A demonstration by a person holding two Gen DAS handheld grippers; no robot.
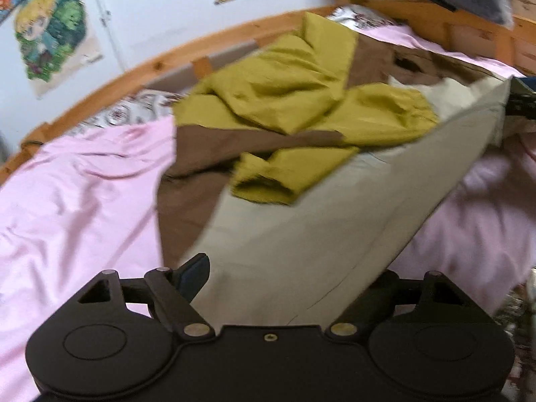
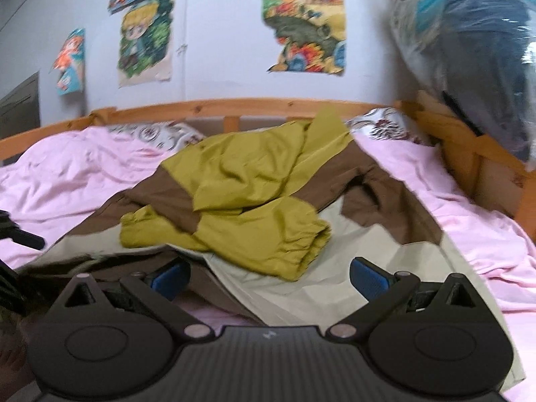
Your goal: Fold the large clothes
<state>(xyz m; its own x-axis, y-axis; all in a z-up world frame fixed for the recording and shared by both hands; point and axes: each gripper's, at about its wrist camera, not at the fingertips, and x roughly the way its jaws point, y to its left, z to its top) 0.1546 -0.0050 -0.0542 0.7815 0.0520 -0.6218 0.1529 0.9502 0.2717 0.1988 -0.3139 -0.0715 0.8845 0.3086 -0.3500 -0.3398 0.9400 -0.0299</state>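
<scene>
A large jacket in olive-yellow [image 1: 268, 100], brown and beige panels lies crumpled on a pink-sheeted bed [image 1: 67, 201]. In the left wrist view, my left gripper [image 1: 288, 268] stands wide. A raised fold of the beige panel [image 1: 318, 227] lies across the gap and hides the right finger. The left finger's pad [image 1: 196, 271] is bare beside the fold's edge. In the right wrist view, the jacket [image 2: 254, 181] spreads ahead. My right gripper [image 2: 268, 276] is open over the beige and brown hem [image 2: 301, 298]. Its blue pads [image 2: 368, 276] are apart, touching nothing firmly.
A wooden bed frame [image 2: 214, 107] runs along the far side against a wall with posters [image 2: 301, 23]. A plastic-wrapped dark bundle [image 2: 469, 50] sits on the frame at the right. A patterned pillow [image 1: 134, 110] lies by the rail. The picture is motion-blurred.
</scene>
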